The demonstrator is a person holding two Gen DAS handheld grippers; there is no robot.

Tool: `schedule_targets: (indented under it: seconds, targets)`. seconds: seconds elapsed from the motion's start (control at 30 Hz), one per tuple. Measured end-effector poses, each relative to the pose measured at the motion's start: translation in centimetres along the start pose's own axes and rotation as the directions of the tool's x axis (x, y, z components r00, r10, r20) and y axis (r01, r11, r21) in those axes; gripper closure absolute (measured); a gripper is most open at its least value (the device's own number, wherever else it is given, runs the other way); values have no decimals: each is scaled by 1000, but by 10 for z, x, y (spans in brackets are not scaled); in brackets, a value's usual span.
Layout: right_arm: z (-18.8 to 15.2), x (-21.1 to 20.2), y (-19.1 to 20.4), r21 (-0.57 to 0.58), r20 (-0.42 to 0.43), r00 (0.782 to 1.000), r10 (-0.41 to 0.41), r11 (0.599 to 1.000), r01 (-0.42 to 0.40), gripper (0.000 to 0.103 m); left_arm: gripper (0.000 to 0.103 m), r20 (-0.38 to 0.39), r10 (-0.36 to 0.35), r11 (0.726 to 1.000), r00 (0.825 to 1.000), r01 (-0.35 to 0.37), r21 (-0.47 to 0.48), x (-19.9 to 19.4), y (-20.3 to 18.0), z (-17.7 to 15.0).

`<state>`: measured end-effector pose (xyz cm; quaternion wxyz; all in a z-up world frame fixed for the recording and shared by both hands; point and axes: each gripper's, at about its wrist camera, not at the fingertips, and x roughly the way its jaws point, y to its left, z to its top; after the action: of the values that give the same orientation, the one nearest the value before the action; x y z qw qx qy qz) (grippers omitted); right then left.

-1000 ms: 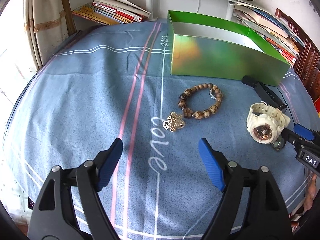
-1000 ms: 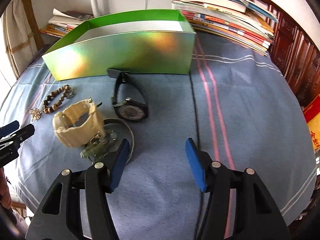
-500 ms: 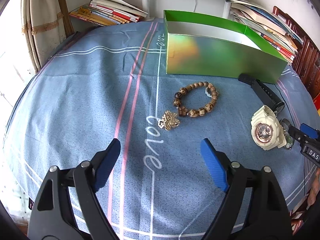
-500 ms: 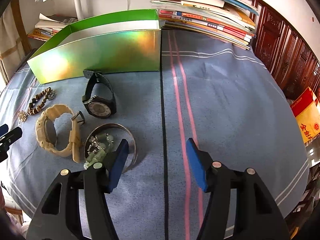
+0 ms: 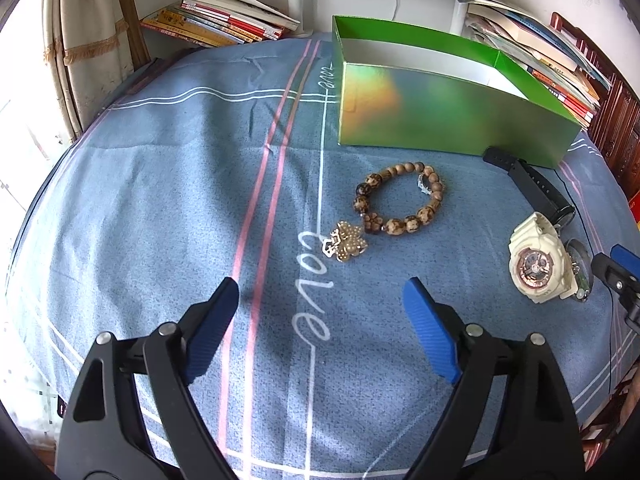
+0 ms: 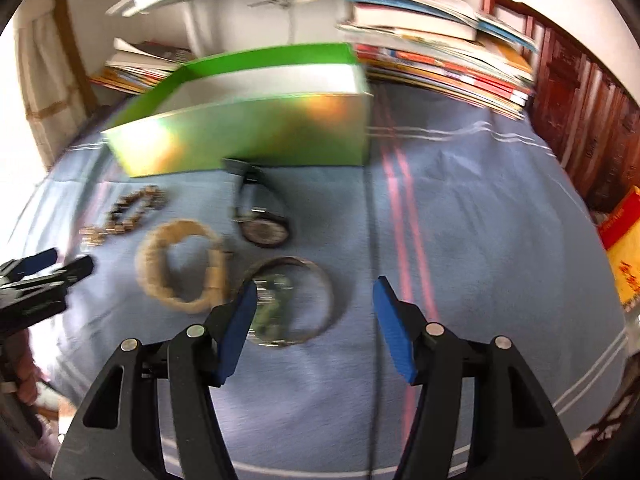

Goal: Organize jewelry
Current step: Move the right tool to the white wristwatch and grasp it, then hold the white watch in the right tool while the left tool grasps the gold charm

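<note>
1. My right view is motion-blurred; the thin metal bangle [image 6: 289, 304] with green beads is partly behind my right hand-held gripper [image 6: 314, 312], jaws apart, empty.
2. My left hand-held gripper [image 5: 320, 304] gapes empty near the knobbly wooden-bead bracelet [image 5: 400, 200] on the blue cloth-covered desk [image 5: 160, 200], before the glossy green cardboard box [image 5: 440, 120].

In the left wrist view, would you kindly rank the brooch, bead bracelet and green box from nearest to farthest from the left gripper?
1. Brooch, just ahead of the open left gripper.
2. Bead bracelet, beyond it, slightly right.
3. Green box, farthest, at the back right.
</note>
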<state>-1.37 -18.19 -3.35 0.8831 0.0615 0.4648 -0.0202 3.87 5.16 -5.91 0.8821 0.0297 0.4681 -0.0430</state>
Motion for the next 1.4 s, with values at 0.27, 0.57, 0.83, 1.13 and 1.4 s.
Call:
schedule_targets:
  seconds: [0.27, 0.57, 0.83, 1.13, 1.4]
  targets:
    - [12, 6, 47, -94, -11, 994, 111, 989, -111, 43, 17, -4, 3, 1000, 1000, -3, 14, -1, -2, 0]
    - [22, 14, 92, -195, -18, 989, 148, 969, -149, 43, 16, -11, 6, 1000, 1000, -6, -6, 0, 8, -2]
    - [19, 26, 88, -172, -48, 990, 134, 975, -141, 84, 16, -22, 2, 1000, 1000, -2, -9, 4, 10, -2]
    - [18, 25, 77, -144, -38, 991, 129, 981, -133, 85, 16, -22, 0, 1000, 1000, 0, 4, 4, 6, -2]
    - [19, 22, 56, -91, -17, 998, 64, 994, -66, 85, 16, -24, 1, 1000, 1000, -1, -1, 5, 8, -2]
